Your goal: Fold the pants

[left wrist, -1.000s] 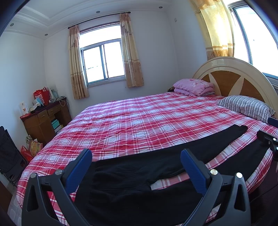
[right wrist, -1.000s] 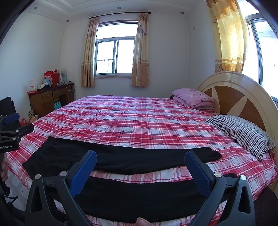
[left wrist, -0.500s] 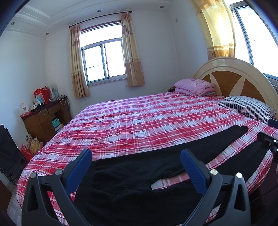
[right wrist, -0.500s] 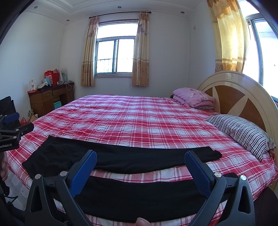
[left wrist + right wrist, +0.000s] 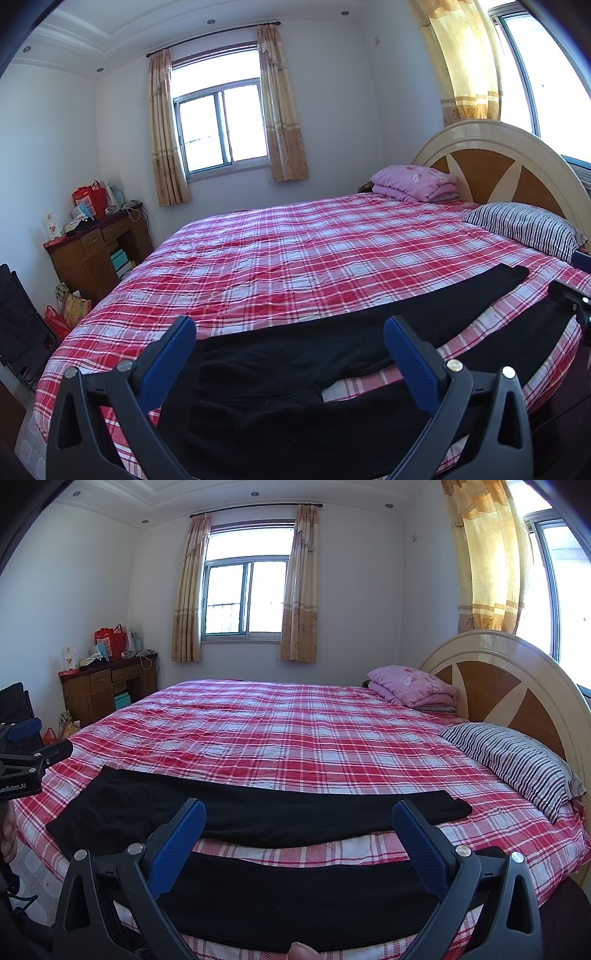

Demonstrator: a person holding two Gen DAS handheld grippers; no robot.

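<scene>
Black pants [image 5: 280, 373] [image 5: 258, 812] lie spread flat along the near edge of a bed with a red plaid cover [image 5: 314, 251] [image 5: 295, 731], waist at the left and both legs running to the right. My left gripper [image 5: 290, 334] hovers open above the waist and crotch area, holding nothing. Over the nearer leg, my right gripper [image 5: 299, 814] also stands open and empty. The far leg ends in a cuff [image 5: 458, 806]. The lower hem of the near leg is hidden behind the gripper bodies.
A striped pillow [image 5: 528, 229] [image 5: 517, 760] and a folded pink blanket [image 5: 413, 182] [image 5: 410, 685] sit by the round headboard [image 5: 509, 686] at right. A wooden desk [image 5: 96, 251] with bags stands at the left wall. A fingertip [image 5: 301, 952] shows at the bottom edge.
</scene>
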